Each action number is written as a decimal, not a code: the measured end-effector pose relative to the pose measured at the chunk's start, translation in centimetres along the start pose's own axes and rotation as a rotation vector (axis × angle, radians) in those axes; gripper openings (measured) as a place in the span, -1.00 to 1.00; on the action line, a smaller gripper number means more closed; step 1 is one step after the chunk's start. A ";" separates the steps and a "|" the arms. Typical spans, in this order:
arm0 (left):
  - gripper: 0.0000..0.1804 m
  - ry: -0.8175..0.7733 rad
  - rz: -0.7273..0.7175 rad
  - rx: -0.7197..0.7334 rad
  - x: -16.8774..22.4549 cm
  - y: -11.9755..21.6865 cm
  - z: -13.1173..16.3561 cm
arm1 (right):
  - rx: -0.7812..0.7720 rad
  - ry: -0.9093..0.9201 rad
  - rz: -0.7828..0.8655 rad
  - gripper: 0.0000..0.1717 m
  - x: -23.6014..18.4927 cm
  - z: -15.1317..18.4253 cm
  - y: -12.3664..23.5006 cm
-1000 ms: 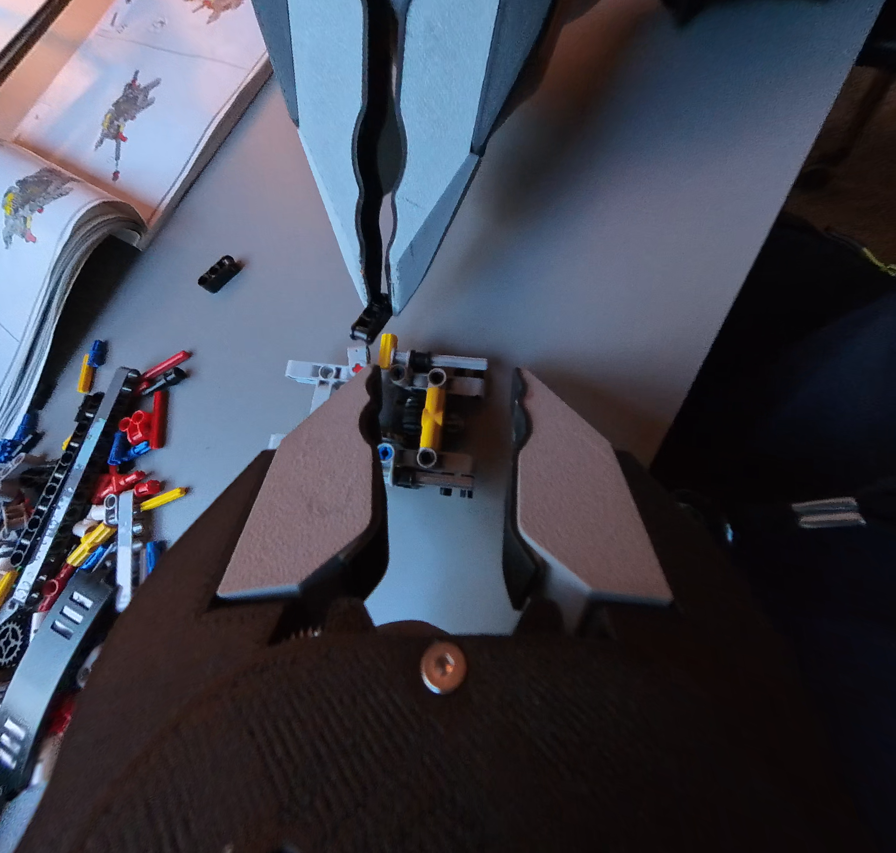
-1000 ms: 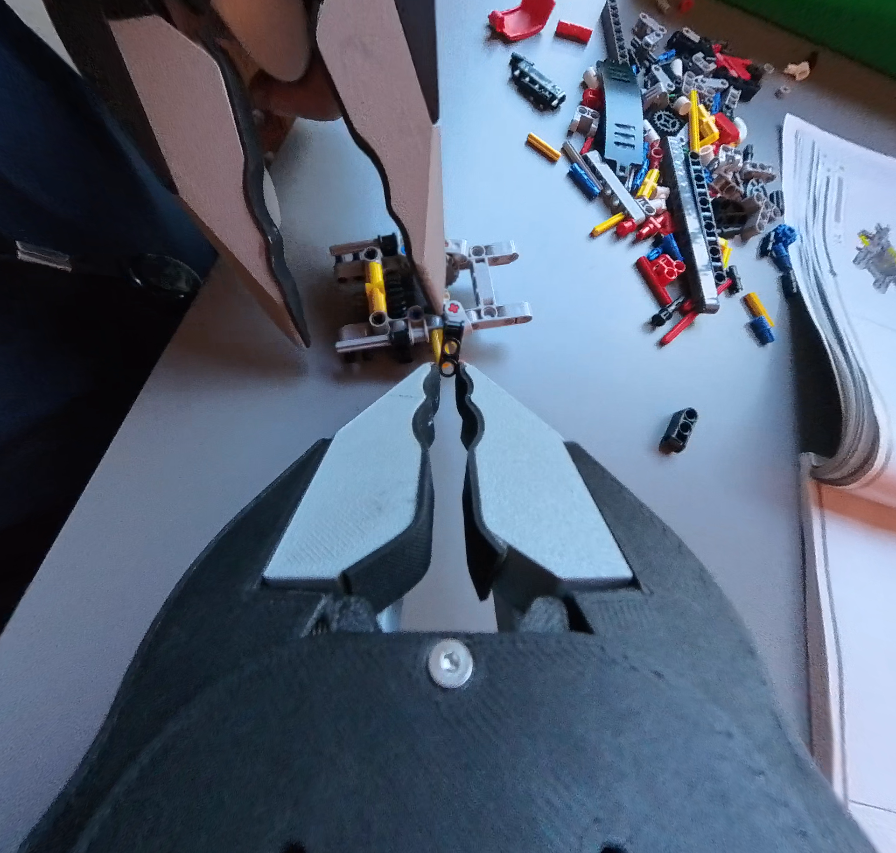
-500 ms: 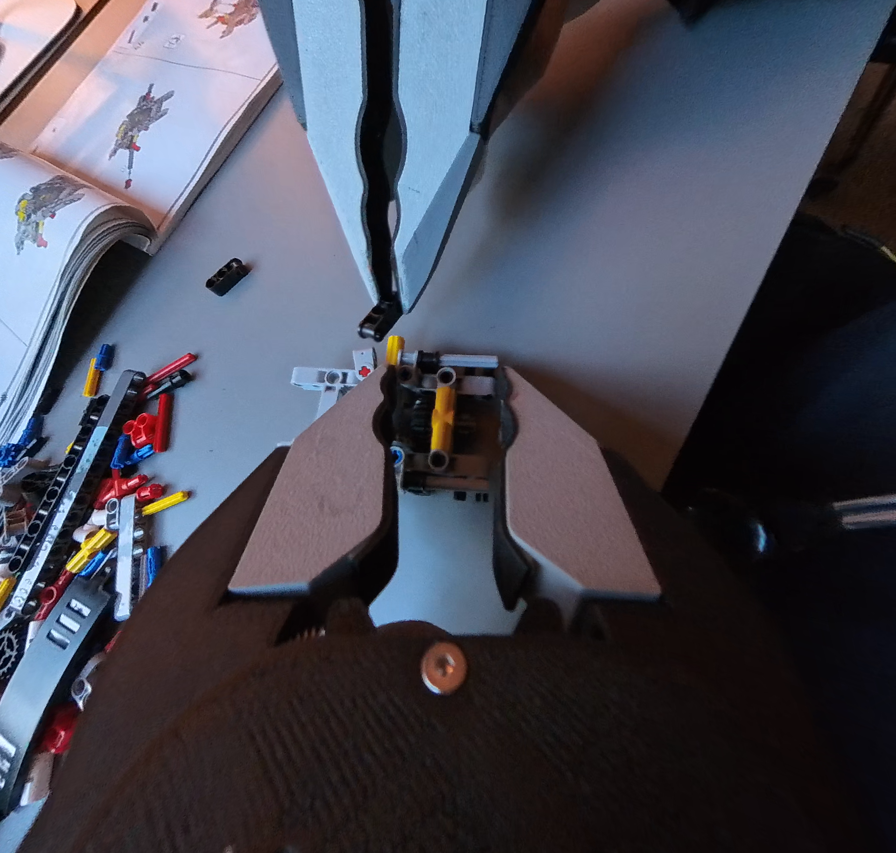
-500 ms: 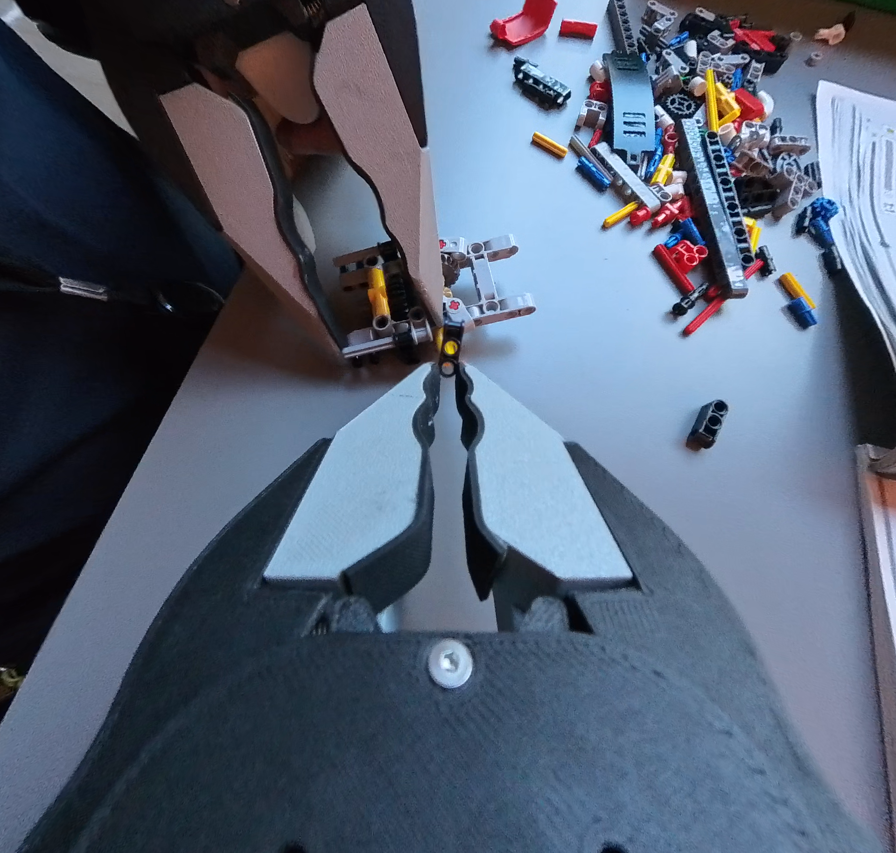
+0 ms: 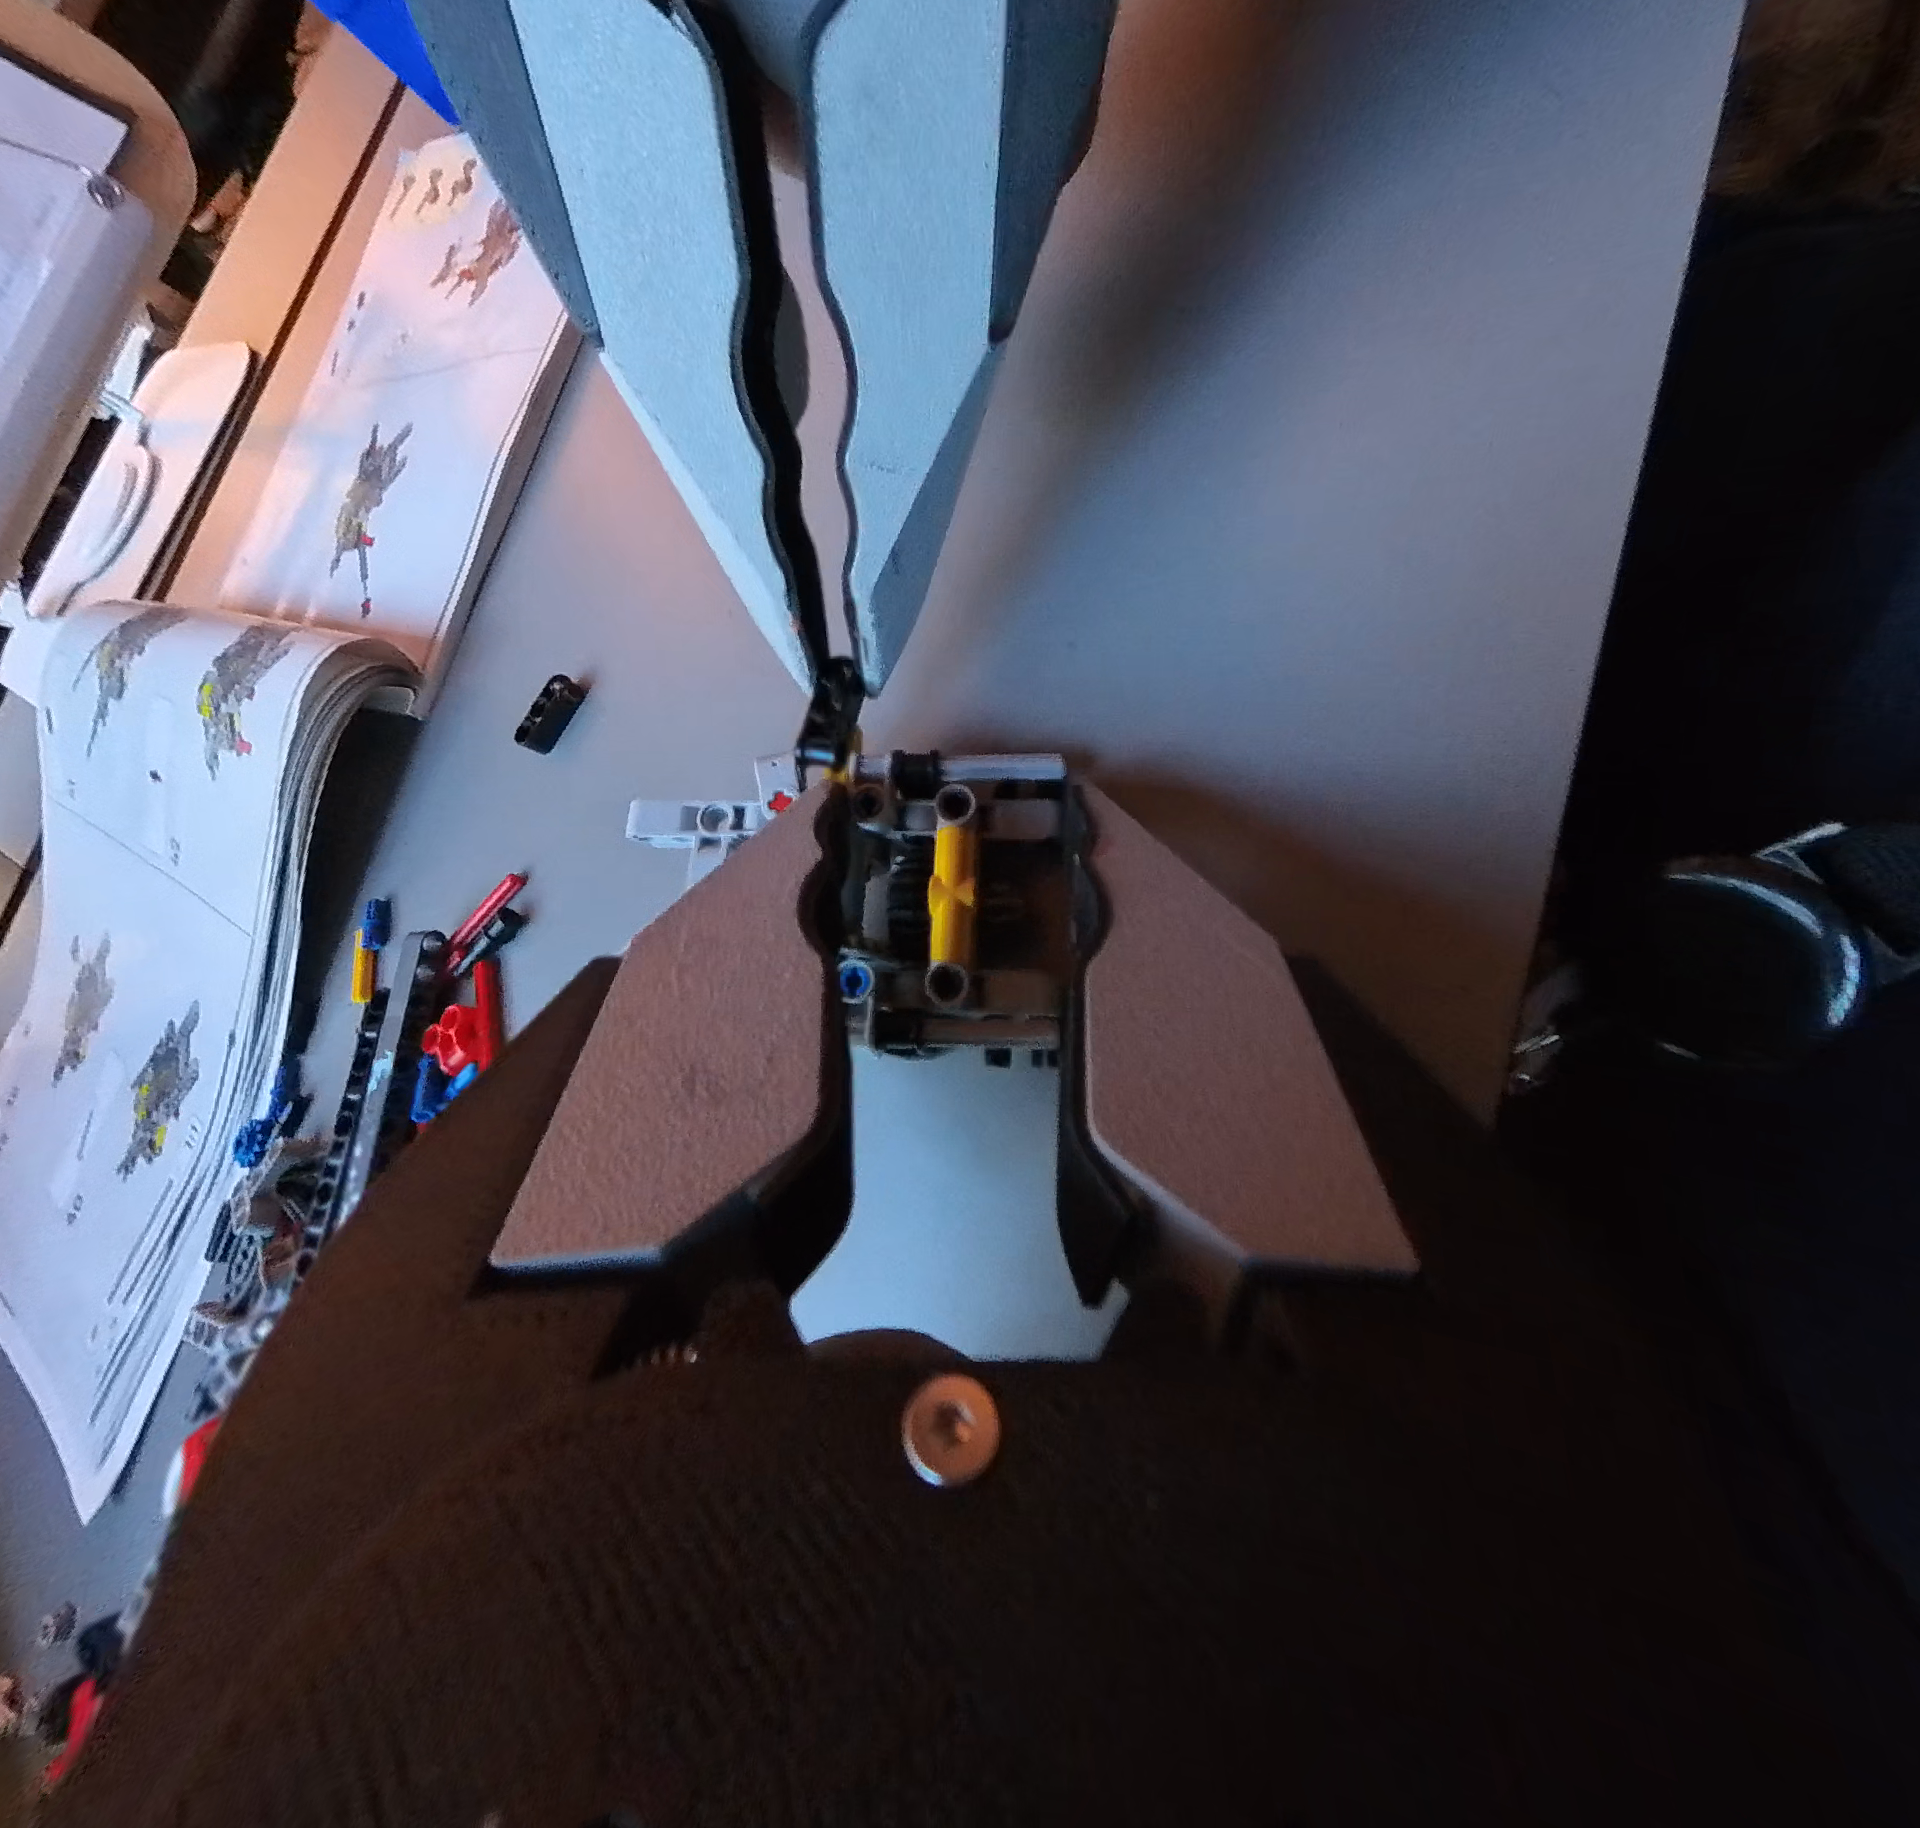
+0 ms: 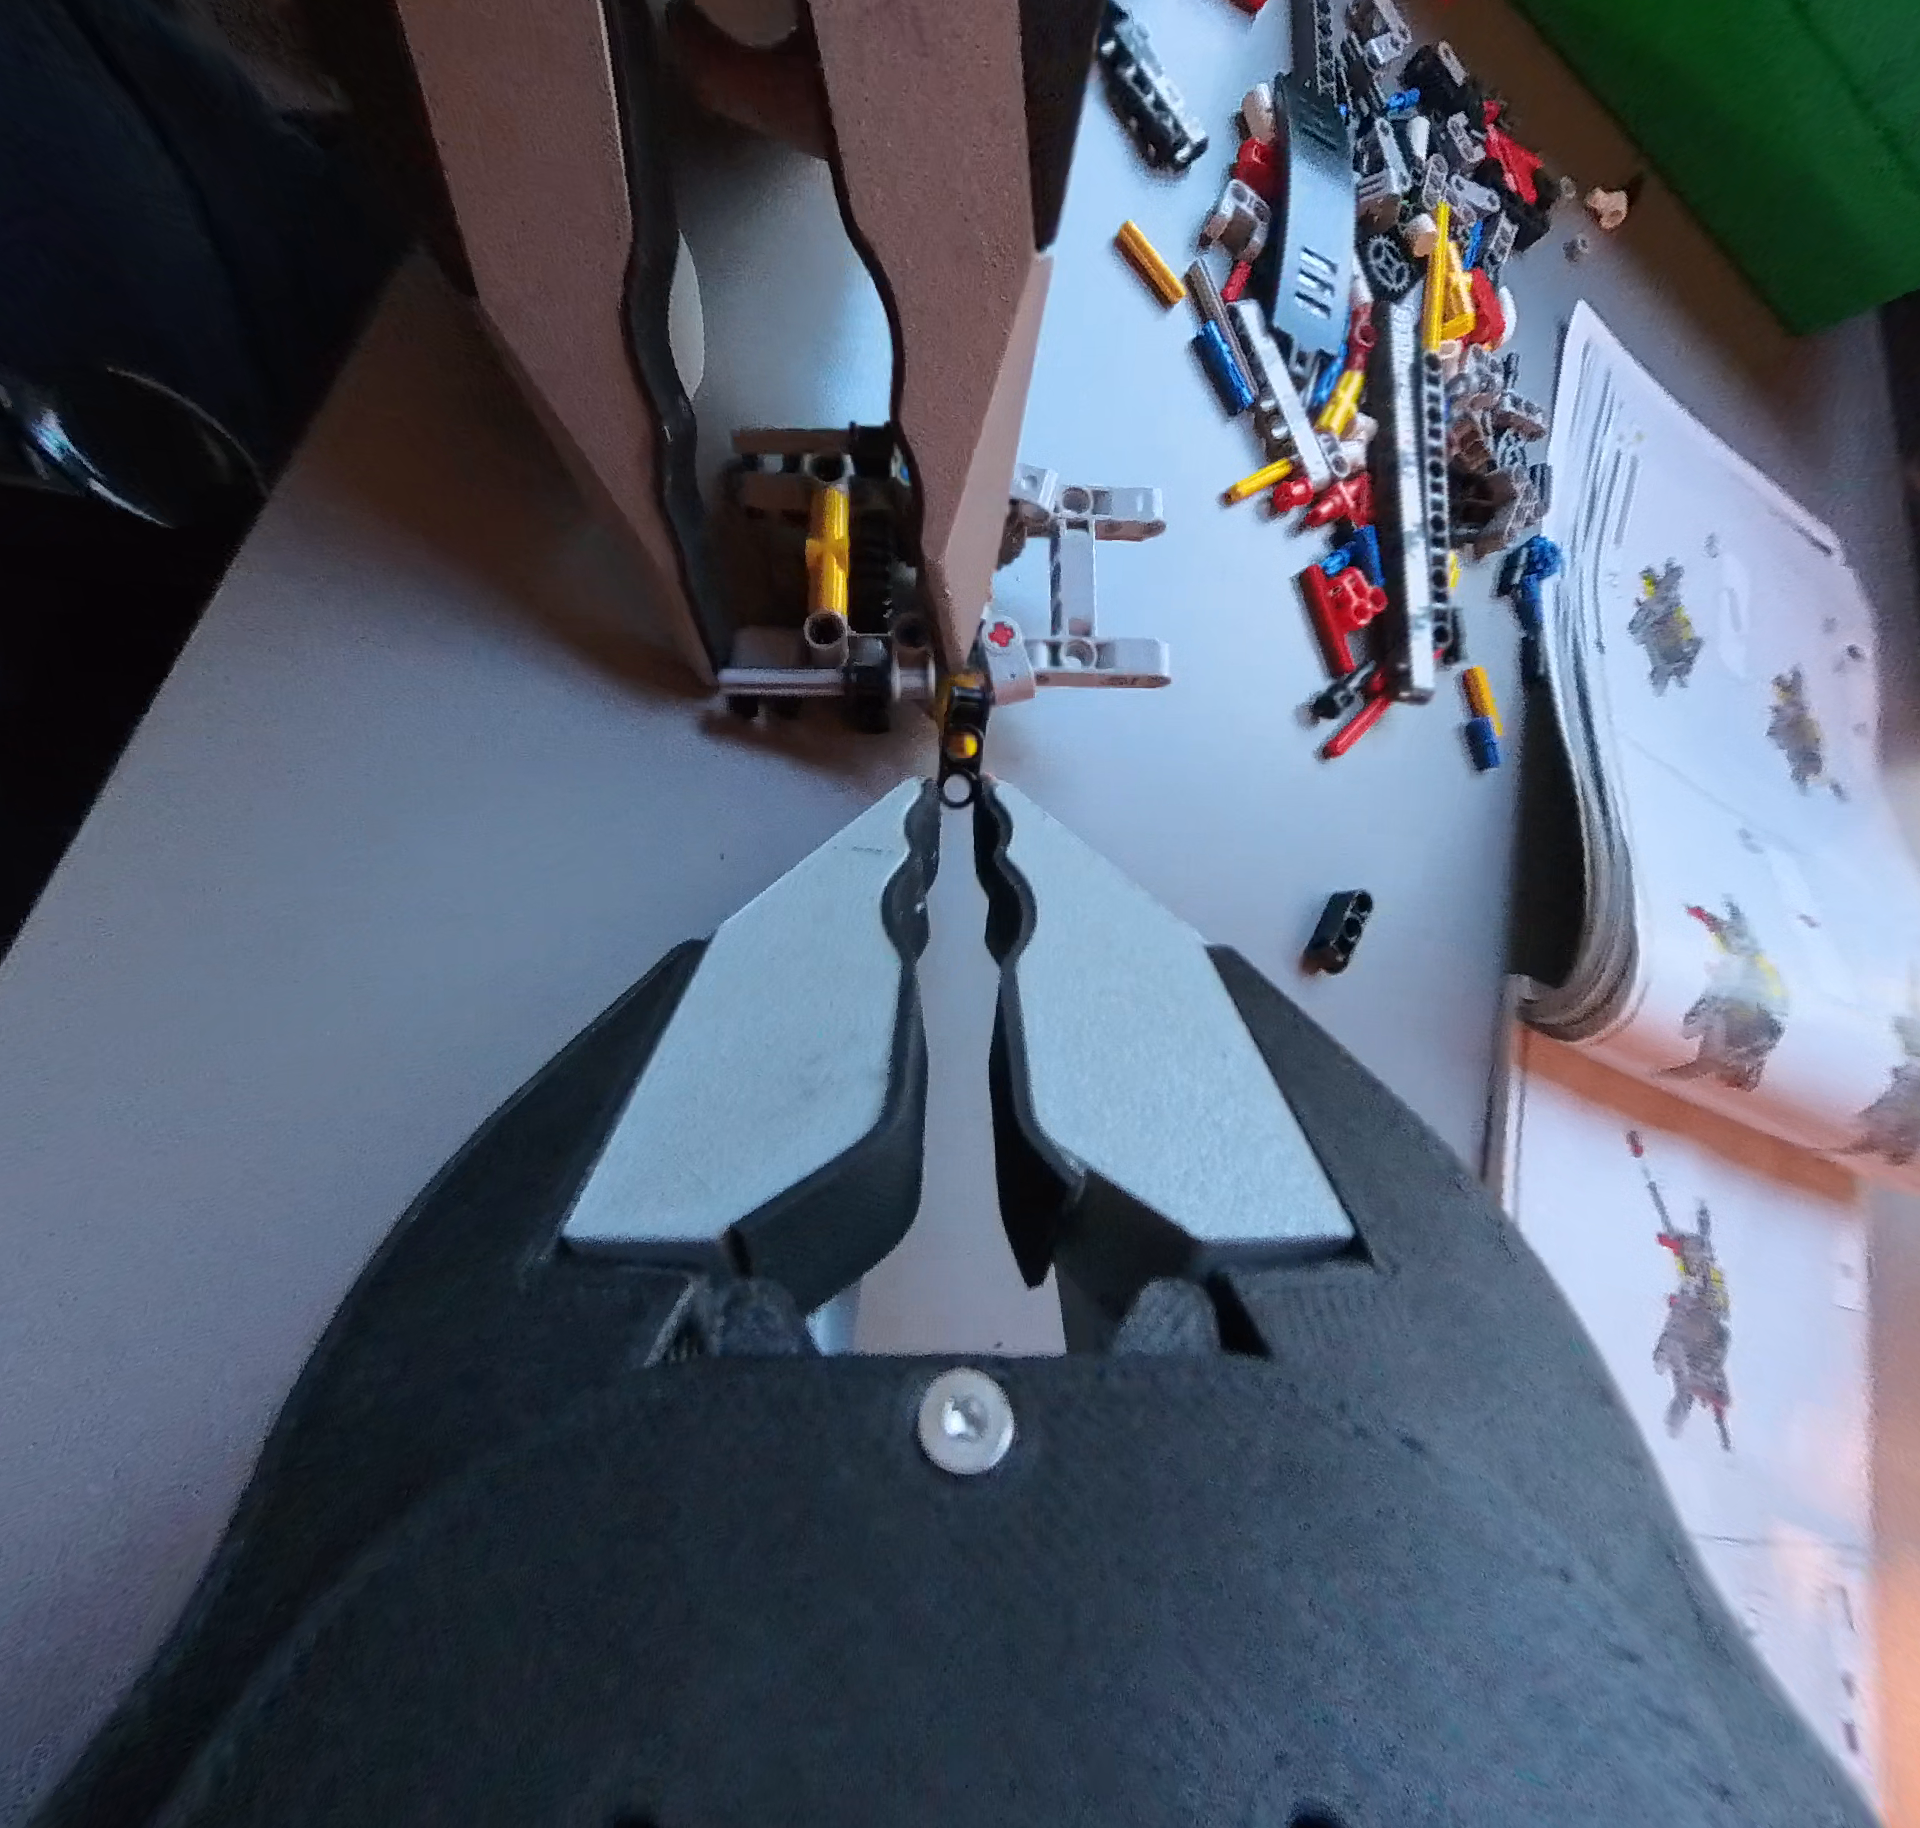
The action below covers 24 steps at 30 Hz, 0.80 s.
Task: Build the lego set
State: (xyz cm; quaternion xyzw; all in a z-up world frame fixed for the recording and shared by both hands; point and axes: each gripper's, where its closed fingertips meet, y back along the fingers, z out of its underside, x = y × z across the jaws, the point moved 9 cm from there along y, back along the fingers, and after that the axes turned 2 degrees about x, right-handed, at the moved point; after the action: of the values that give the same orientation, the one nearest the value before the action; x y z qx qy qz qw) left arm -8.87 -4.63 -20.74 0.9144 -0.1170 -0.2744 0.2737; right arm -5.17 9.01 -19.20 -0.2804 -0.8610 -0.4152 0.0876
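Observation:
My left gripper (image 5: pixel 956 822), with brown pads, is shut on a small grey and black brick assembly (image 5: pixel 951 905) with a yellow axle piece, which rests on the grey table (image 5: pixel 1299 428). Both pads press its sides. My right gripper (image 6: pixel 958 791), with grey pads, is shut on a small black beam (image 6: pixel 960 739). The beam's far end sits on a yellow pin at the assembly's corner. In the left wrist view the right gripper (image 5: pixel 836 677) comes in from above with the black beam (image 5: pixel 831 718). In the right wrist view the left gripper (image 6: pixel 831 625) clamps the assembly (image 6: pixel 821 573).
A white frame piece (image 6: pixel 1081 583) lies against the assembly. A loose black beam (image 6: pixel 1340 931) lies on the table. A heap of coloured bricks (image 6: pixel 1382 324) is at the far right, an open instruction booklet (image 6: pixel 1714 687) beside it, and a green box (image 6: pixel 1714 64) behind. Left and right tips are no more than a few centimetres apart.
My left gripper's pads closed onto the assembly's sides. My right gripper moved the black beam in until it met the yellow pin at the assembly's corner.

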 end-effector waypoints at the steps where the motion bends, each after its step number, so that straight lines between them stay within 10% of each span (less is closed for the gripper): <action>1: -0.57 -0.009 -0.003 0.003 0.0 0.0 0.0 | -0.005 0.011 0.007 -0.96 -0.1 -0.2 -0.1; 24: -0.56 -0.015 -0.049 0.002 0.6 0.4 0.0 | 0.006 -0.027 -0.048 -0.95 -0.2 -0.3 -0.5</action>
State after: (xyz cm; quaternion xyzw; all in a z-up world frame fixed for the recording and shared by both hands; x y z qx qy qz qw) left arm -8.41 -5.17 -20.72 0.9153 -0.0968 -0.2877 0.2649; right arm -5.34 8.46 -19.38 -0.2648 -0.8699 -0.4108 0.0668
